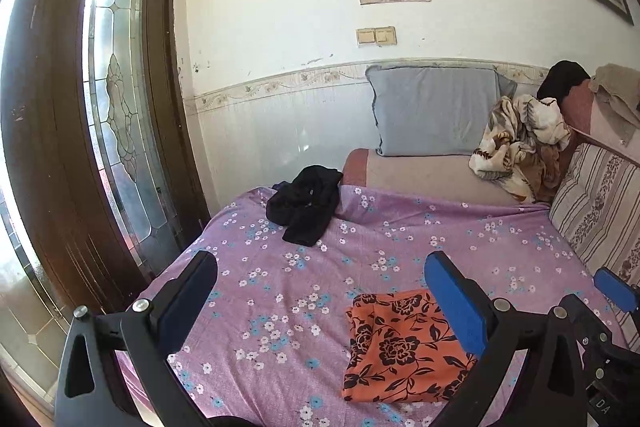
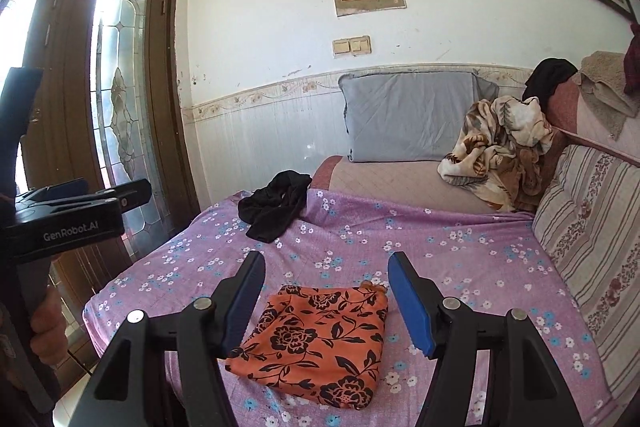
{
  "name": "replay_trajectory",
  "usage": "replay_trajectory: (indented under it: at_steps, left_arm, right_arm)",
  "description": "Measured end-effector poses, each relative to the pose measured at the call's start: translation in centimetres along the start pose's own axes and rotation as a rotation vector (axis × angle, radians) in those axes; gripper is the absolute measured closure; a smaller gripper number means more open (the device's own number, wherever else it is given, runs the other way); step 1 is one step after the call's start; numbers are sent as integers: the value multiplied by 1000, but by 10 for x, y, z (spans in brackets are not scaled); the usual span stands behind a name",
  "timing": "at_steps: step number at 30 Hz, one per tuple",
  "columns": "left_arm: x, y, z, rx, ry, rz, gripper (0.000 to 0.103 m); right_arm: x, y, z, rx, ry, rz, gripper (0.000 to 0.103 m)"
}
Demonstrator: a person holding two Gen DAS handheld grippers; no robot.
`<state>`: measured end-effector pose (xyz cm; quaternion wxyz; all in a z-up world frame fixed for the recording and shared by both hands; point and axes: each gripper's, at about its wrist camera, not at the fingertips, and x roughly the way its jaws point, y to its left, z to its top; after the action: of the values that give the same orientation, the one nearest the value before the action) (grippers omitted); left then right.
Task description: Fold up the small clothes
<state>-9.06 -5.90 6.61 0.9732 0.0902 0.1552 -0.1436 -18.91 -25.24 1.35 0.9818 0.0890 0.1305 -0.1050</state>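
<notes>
A folded orange cloth with black flowers (image 1: 400,347) lies flat on the purple flowered bedsheet (image 1: 280,287) near the front; it also shows in the right wrist view (image 2: 320,339). A crumpled black garment (image 1: 306,203) lies farther back on the sheet, also in the right wrist view (image 2: 276,205). My left gripper (image 1: 320,279) is open and empty, held above the sheet left of the orange cloth. My right gripper (image 2: 326,277) is open and empty, held above the orange cloth. The left gripper also shows from the side at the left of the right wrist view (image 2: 100,195).
A grey pillow (image 1: 436,111) leans on the wall behind the bed. A crumpled patterned blanket (image 1: 520,143) and a striped cushion (image 1: 600,207) sit at the right. A wooden glass door (image 1: 100,107) stands left of the bed's edge.
</notes>
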Motion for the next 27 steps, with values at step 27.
replay_trajectory:
  at_steps: [27]
  left_arm:
    - [-42,32,6,-32,-47,15,0]
  right_arm:
    - [-39,19,15,38,-27,-23,28]
